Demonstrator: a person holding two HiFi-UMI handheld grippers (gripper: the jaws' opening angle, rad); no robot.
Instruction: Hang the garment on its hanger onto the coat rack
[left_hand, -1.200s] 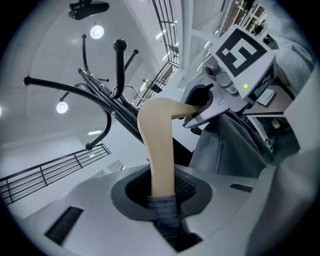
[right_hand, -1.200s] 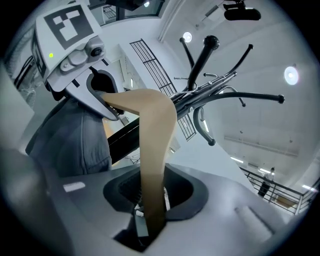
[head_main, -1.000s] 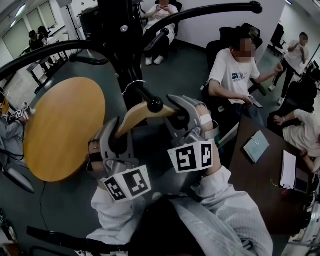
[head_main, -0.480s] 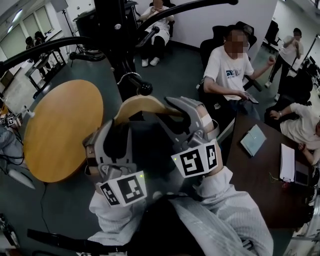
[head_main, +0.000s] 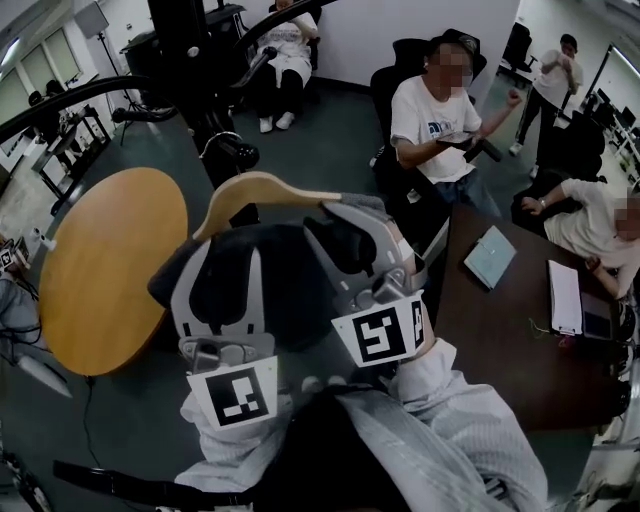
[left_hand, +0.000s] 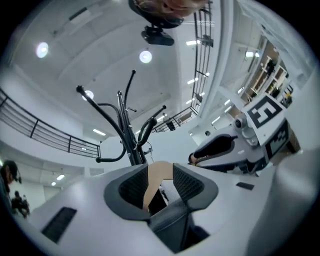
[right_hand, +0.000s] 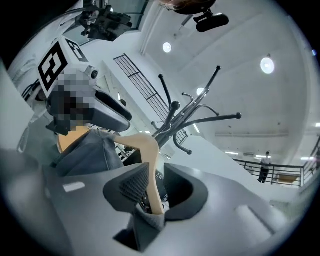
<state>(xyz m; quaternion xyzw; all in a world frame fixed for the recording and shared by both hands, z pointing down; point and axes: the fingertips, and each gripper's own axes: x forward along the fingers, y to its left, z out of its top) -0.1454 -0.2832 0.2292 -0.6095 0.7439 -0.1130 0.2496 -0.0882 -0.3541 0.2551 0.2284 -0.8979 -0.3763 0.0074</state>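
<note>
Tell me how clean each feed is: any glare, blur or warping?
Head view: sharp, evenly lit, fisheye bows the coat rack arms. Left gripper view: ceiling lamp flares, hanger slightly soft. Right gripper view: strong warping, mosaic patch at left.

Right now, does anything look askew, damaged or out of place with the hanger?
Nothing looks damaged or dropped. The dark garment bunches under the wooden hanger rather than draping flat, and I cannot tell whether it is hooked on the coat rack yet.

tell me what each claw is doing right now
left claw: open, wooden hanger loose inside it
right claw: closing, pinching the wooden hanger
</note>
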